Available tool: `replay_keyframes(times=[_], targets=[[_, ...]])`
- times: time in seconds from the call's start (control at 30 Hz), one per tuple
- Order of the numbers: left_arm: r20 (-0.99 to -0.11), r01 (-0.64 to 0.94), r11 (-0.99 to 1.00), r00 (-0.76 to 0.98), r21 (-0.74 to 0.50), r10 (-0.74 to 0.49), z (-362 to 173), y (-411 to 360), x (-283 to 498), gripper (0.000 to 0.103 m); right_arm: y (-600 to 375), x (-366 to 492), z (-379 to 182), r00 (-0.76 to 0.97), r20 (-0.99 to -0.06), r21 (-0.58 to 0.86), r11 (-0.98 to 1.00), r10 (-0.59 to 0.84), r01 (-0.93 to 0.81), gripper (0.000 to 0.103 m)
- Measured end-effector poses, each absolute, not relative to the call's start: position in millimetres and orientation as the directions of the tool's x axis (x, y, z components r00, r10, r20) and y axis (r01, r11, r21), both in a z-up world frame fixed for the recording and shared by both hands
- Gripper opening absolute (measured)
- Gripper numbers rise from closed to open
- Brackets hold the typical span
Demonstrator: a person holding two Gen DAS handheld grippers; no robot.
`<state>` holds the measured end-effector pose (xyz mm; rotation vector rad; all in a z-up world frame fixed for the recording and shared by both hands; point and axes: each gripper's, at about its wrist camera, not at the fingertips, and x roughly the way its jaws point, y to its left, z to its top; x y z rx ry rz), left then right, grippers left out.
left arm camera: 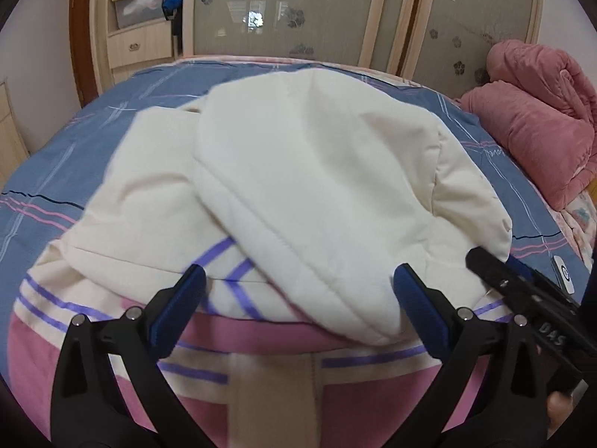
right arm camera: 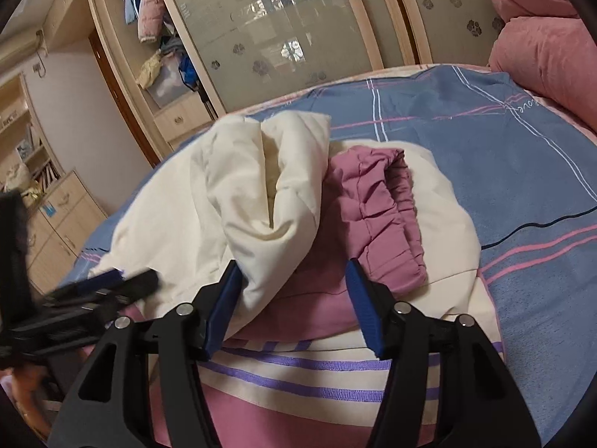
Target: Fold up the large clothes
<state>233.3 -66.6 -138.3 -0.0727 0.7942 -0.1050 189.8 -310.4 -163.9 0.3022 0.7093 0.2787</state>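
A large cream and pink padded jacket [left arm camera: 298, 171] with purple stripes lies on the bed. Its cream sleeve is folded across the body. My left gripper [left arm camera: 298, 306] is open, its blue pads on either side of the sleeve's end, not closed on it. In the right wrist view the jacket [right arm camera: 175, 224] shows a bunched cream fold [right arm camera: 268, 194] and a mauve cuff [right arm camera: 384, 216]. My right gripper [right arm camera: 294, 306] is open; the cream fold rests against its left pad. Each gripper shows at the edge of the other's view.
The bed has a blue sheet [left arm camera: 93, 138] with pink and white lines. A rolled pink quilt [left arm camera: 533, 123] lies at the bed's right end. A wardrobe with frosted sliding doors [left arm camera: 298, 7] stands behind the bed. Wooden drawers [right arm camera: 56, 224] stand to the left.
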Motion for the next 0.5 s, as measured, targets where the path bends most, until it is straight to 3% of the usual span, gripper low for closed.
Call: replay_keyframes(times=[0.17, 0.27, 0.33, 0.5], targets=[[-0.75, 0.036, 0.993, 0.653, -0.111, -0.108, -154.1, -61.6, 242.6, 0.101, -307.7, 186.2, -162.2, 0.734, -0.583, 0.354, 0.922, 0.347, -0.155, 0.063], [-0.751, 0.036, 0.996, 0.654, -0.085, -0.088, -158.0, -62.2, 244.4, 0.101, -309.3, 167.6, -143.2, 0.802, -0.467, 0.372, 0.906, 0.371, -0.203, 0.063], [-0.755, 0.035, 0.995, 0.65, -0.089, -0.09, -160.2, -60.2, 246.1, 0.101, -306.3, 160.6, -137.1, 0.828, -0.438, 0.333, 0.919, 0.35, -0.212, 0.063], [-0.762, 0.031, 0.995, 0.641, -0.099, -0.096, -167.1, -58.8, 246.5, 0.101, -292.6, 191.6, -171.1, 0.731, -0.624, 0.266, 0.955, 0.277, -0.135, 0.063]])
